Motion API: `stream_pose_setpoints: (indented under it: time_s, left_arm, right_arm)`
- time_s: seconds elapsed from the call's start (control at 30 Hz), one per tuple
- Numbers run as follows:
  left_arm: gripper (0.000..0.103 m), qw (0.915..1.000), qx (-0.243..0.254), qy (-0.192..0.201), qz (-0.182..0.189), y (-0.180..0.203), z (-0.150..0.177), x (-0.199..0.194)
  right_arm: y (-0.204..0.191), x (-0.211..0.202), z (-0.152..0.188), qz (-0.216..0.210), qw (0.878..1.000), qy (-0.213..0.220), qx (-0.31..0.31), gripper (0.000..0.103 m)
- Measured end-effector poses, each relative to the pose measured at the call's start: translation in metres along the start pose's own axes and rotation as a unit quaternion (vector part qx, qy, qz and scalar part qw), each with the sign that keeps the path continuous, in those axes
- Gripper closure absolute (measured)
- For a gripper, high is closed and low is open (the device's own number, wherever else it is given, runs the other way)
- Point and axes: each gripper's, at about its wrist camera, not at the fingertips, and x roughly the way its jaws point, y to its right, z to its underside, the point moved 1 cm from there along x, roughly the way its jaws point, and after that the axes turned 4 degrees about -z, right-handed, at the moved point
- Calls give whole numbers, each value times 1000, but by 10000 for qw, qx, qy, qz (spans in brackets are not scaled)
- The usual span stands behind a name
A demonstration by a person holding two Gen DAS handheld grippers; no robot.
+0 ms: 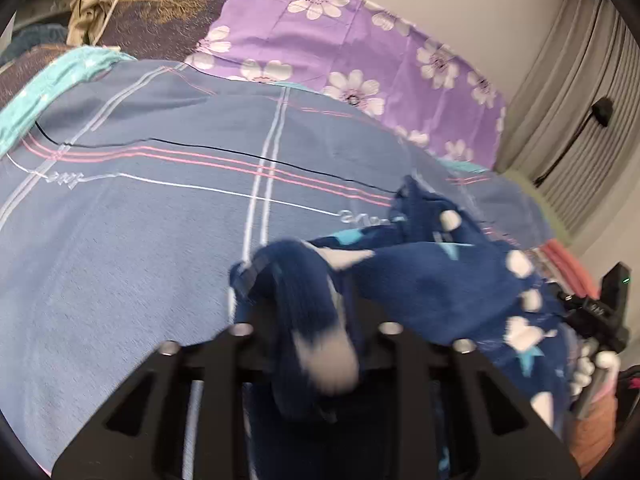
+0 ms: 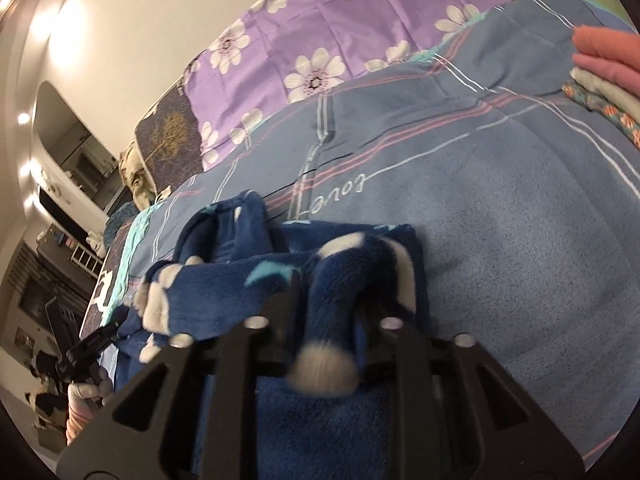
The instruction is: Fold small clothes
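garment: small navy fleece piece [image 2: 240, 276] with white and light-blue shapes, lying on the bed [image 2: 500, 264] over a blue striped cover, partly lifted and bunched between both tools
left gripper [image 1: 304, 312]: fingers closed on a rolled fold of the fleece; cloth wraps over them toward the lens
right gripper [image 2: 324, 312]: same picture, fingers pinching a thick ridge of the fleece, a white patch hanging out on the near side
handling: judged light, very soft, thick pile. No stiffness, so it will sag and roll instead of creasing. Plush should give decent friction, low slip risk, but bulk tends to spring a fold open
where to hold: best guess is edges or corners, one per tool, pulled taut. Current holds look like mid-cloth bunches, not clean hems
hidden: fingertips of both tools buried in fleece, so exact bite depth unknown. Cannot tell garment type, nor which part is sleeve, leg or hem
blur: near folds smeared in both views, detail lost
cut off: lower garment runs under the tool bodies and out of frame
nearby: folded stack [image 2: 604, 68] at the right of the bed, well apart; purple floral sheet [image 1: 352, 48] behind
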Motion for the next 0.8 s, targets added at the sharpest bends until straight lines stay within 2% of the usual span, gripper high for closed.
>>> stream_pose_setpoints:
  time_s: [0.07, 0.1, 0.13, 0.17, 0.23, 0.27, 0.33, 0.4, 0.43, 0.47, 0.5, 0.53, 0.6, 0.7, 0.73, 0.8]
  left_arm:
    - [67, 9996, -70, -132, 224, 1, 1, 0]
    - [78, 9993, -46, -228, 306, 4, 2, 0]
    - [93, 9986, -11, -309, 427, 6, 2, 0]
    - [93, 9985, 14, -308, 450, 9, -1, -1]
    - [94, 9988, 47, -200, 441, 13, -9, -4]
    - [94, 9988, -36, -57, 479, 12, -18, -7]
    - [93, 9975, -503, 215, 443, -1, -38, -4]
    - [89, 9952, -871, 187, 407, -14, -47, 6]
    - [88, 9941, -974, 44, 485, -15, -47, 10]
    - [85, 9947, -905, 15, 496, -11, -46, 9]
    - [76, 9969, -616, 113, 476, -2, -43, 1]
    - [61, 9982, -322, 283, 424, 5, -41, -8]
    - [50, 9977, -86, 547, 383, 9, -41, -26]
    - [45, 9964, 87, 776, 334, 4, -46, -46]
    - [45, 9963, 166, 810, 218, 2, -48, -47]
    - [45, 9967, 339, 719, -135, -7, -49, -41]
  right_arm:
    - [-5, -3, 2, -67, 9999, -117, -63, 65]
    - [-7, -2, 3, -65, 9997, -191, -98, 73]
    - [-8, -2, 2, -102, 9996, -235, -103, 81]
    - [-8, -3, -1, -230, 9995, -228, -26, 88]
    - [-8, -7, -13, -409, 9989, -66, 200, 90]
    - [-6, -9, -20, -519, 9981, 54, 335, 90]
    - [3, -12, -39, -743, 9937, 396, 744, 90]
    - [12, -4, -49, -659, 9932, 293, 918, 83]
    - [14, 1, -49, -577, 9935, 119, 978, 81]
    - [13, 3, -46, -518, 9943, -51, 931, 73]
    - [10, 0, -45, -508, 9956, -48, 788, 62]
    - [8, -5, -44, -469, 9971, 16, 596, 57]
    - [7, -19, -45, -376, 9987, 217, 255, 52]
    - [17, -33, -55, -332, 9985, 387, 214, 52]
    - [18, -34, -57, -249, 9988, 394, 118, 51]
    - [14, -29, -61, -38, 9990, 228, -384, 44]
